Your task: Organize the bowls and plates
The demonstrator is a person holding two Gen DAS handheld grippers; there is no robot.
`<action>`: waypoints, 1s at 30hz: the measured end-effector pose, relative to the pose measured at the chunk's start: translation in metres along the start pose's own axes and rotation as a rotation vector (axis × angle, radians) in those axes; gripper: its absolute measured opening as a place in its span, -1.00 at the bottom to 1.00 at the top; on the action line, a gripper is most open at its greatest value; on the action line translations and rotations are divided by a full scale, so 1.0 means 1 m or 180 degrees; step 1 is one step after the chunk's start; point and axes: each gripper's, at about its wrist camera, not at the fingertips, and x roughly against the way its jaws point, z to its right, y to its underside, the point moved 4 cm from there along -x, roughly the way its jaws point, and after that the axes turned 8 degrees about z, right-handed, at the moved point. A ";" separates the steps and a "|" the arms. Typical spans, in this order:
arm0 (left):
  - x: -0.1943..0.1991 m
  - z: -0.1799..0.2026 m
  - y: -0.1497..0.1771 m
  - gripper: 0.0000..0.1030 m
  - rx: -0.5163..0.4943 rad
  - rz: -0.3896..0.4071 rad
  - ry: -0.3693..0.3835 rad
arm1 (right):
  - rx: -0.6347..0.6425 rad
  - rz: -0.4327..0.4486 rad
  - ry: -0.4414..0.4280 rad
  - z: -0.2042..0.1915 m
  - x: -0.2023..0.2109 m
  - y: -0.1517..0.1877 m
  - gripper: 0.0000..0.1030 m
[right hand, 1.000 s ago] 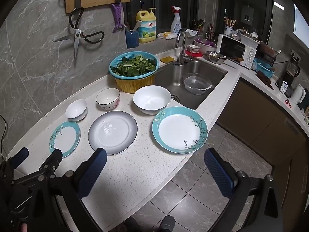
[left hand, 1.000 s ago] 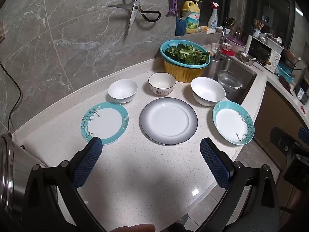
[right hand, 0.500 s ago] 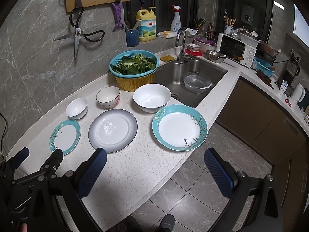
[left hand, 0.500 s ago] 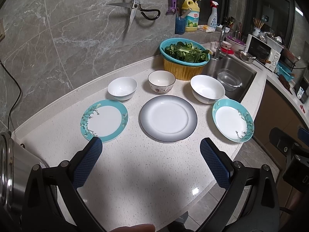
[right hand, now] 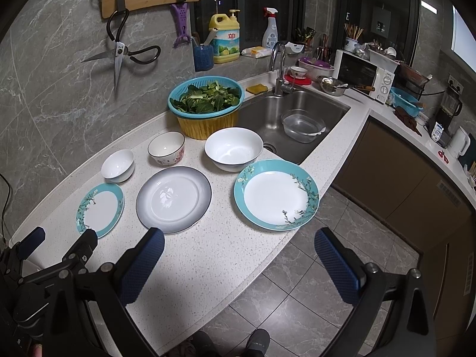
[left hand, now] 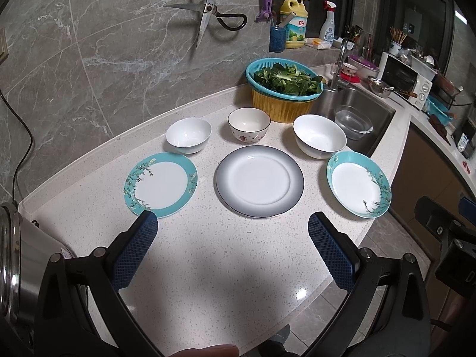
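Countertop [left hand: 208, 267] below both spread tools [left hand: 233, 230] [right hand: 239, 245]

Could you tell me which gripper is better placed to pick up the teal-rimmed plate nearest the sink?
Probably the right gripper: open, it faces the sink-side teal plate directly, while the left gripper sits toward the other teal plate.

Both wrist views overlook same counter [left hand: 208, 267], high.
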 end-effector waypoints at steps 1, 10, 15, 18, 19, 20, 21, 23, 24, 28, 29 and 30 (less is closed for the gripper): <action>0.000 0.001 0.001 0.99 0.0000 -0.0001 0.0001 | -0.0001 0.0001 0.0001 0.000 0.000 -0.001 1.00; -0.002 -0.002 -0.001 0.99 0.0002 0.0000 0.0006 | -0.0002 -0.0004 0.0001 0.000 -0.001 -0.001 1.00; -0.002 -0.002 -0.001 0.99 0.0003 -0.0003 0.0005 | -0.0002 -0.0008 0.0002 0.000 -0.001 -0.002 1.00; -0.002 -0.002 -0.001 0.99 0.0001 -0.0004 0.0003 | -0.0001 -0.0008 0.0002 0.000 -0.001 -0.002 1.00; -0.002 -0.002 -0.001 0.99 0.0000 -0.0004 0.0003 | -0.0001 -0.0007 0.0001 0.000 -0.001 -0.002 1.00; -0.001 -0.002 0.001 0.99 0.0000 -0.0005 0.0002 | -0.0002 -0.0009 0.0002 0.000 -0.001 -0.002 1.00; -0.001 -0.002 0.000 0.99 0.0002 -0.0002 0.0003 | -0.0002 -0.0009 0.0002 0.000 -0.002 -0.002 1.00; -0.002 -0.002 0.000 0.99 0.0002 -0.0003 0.0005 | -0.0001 -0.0013 0.0002 0.000 -0.001 0.000 1.00; -0.002 -0.002 0.000 0.99 0.0001 -0.0006 0.0003 | -0.0001 -0.0011 0.0002 0.000 -0.002 -0.002 1.00; -0.002 -0.003 -0.001 0.99 0.0000 -0.0007 0.0003 | -0.0001 -0.0014 0.0003 0.000 -0.002 -0.001 1.00; -0.001 -0.003 0.000 0.99 -0.0001 -0.0010 0.0006 | -0.0001 -0.0014 0.0003 0.000 -0.002 -0.002 1.00; -0.001 -0.003 0.000 0.99 -0.0001 -0.0010 0.0005 | -0.0001 -0.0016 0.0004 0.000 -0.002 -0.002 1.00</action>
